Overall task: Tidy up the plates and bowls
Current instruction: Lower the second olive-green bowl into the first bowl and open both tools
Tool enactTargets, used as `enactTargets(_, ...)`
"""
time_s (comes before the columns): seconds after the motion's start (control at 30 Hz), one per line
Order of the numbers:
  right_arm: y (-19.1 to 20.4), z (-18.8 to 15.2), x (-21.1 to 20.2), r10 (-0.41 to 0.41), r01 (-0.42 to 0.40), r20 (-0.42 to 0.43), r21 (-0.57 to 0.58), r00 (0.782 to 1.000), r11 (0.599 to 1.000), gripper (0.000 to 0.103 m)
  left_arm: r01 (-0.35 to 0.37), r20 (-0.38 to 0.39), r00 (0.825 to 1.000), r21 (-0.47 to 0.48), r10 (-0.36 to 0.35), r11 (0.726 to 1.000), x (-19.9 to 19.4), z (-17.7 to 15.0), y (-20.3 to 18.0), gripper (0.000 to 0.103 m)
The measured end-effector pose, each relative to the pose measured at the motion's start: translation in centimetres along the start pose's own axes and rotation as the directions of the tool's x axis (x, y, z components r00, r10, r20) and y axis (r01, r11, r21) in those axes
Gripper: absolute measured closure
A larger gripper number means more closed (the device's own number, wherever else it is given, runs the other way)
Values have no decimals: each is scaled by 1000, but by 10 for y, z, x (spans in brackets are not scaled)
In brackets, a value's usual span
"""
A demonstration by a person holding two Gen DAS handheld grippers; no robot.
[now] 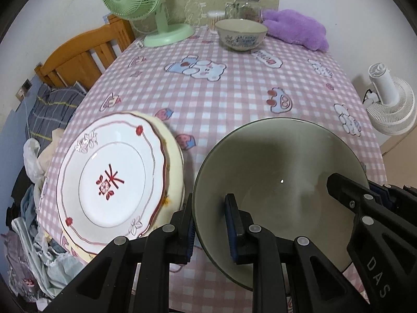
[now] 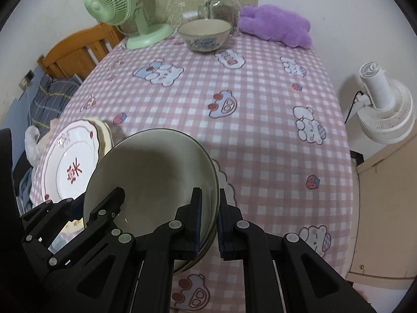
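My left gripper [image 1: 211, 224] is clamped nearly shut on the left rim of the wide grey-green glazed bowl [image 1: 281, 182], one blue pad [image 1: 233, 224] inside the rim and the other outside. My right gripper [image 2: 209, 221] pinches the opposite rim the same way, jaws almost closed on the ceramic wall. Between them the bowl is tilted, its far rim raised; I cannot tell whether its base touches the pink checked tablecloth [image 1: 234, 96]. Just left of it, a white scalloped plate with red characters [image 1: 112, 174] lies on a cream plate [image 1: 174, 156] at the table's near-left corner. At the far edge stands a cream bowl with blue flowers [image 1: 241, 34], between a green desk fan [image 1: 146, 2] and a purple plush cushion [image 1: 297, 28].
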State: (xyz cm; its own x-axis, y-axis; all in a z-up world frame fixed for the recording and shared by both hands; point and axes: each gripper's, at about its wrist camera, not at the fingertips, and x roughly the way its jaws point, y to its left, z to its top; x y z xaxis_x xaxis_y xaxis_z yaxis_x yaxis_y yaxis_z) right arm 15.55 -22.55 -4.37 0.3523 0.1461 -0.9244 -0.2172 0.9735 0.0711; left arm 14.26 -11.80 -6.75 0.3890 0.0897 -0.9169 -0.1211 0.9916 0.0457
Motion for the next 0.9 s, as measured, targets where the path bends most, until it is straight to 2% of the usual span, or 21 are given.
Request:
enactTargets(0.37,-2,-6,1,-4,5,12,-18,1000,1000,90,-16,13,1000,24,16,1000,0,-8,-5,82)
enactTargets(0.53,4,-14,0,-32,35,51,-46,998,998,90,-18,27,999,43,17,999,3,-11,-7,80)
enactTargets(0.67,6,-17,0,-46,48,67,-28,997,998,89,21,34,999,75,-24,997,5,-12,-11,63)
enactTargets(0.73,6,-19,-1,-49,50,72,-22,996,998,87,47,32,998,84,-50,995,5,-11,-10,59)
enactTargets(0.77,7,-19,0,-55,56,70,-17,996,998,84,66,28,997,89,-69,994,6,-11,-9,55)
enactTargets(0.8,7,-19,1,-54,55,59,-13,997,998,74,79,25,996,91,-82,993,6,-11,-9,50)
enactTargets(0.9,7,-23,5,-20,19,27,34,999,999,53,109,10,994,115,-111,987,7,-10,-4,44)
